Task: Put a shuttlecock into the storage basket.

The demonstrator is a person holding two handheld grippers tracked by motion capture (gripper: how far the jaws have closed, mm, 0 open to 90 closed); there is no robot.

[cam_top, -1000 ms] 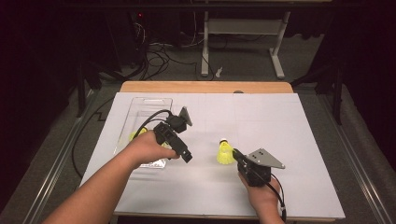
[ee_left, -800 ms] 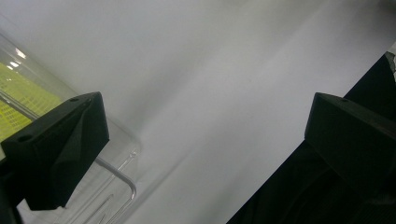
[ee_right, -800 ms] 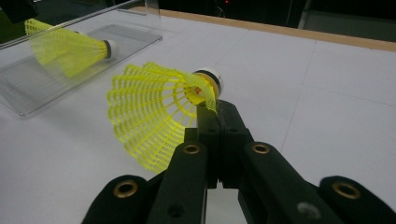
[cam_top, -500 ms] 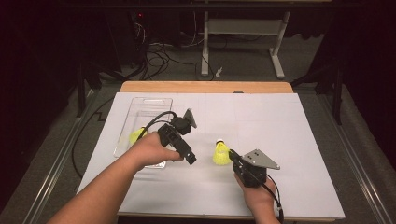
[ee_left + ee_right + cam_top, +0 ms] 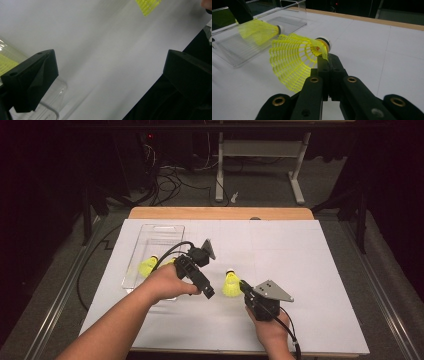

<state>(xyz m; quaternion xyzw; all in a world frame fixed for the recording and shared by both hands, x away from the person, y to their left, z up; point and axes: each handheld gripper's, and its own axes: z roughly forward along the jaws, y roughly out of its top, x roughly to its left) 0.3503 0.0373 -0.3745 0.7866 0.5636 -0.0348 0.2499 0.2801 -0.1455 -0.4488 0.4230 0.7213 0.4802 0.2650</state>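
While the right gripper (image 5: 323, 56) is clenched on edge of a yellow shuttlecock (image 5: 231, 284), held just above the white table (image 5: 310, 265), the left gripper (image 5: 110, 75) has jaws wide apart w/ nothing between, near the clear tray (image 5: 159, 231).

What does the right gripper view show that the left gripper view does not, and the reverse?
Right gripper view: the right hand-held gripper shut on a yellow plastic mesh shuttlecock, and the wooden table edge. Left gripper view: the left hand-held gripper open, with nothing between its jaws. Both: the white paper sheet, the clear plastic tray and a second yellow shuttlecock in it.
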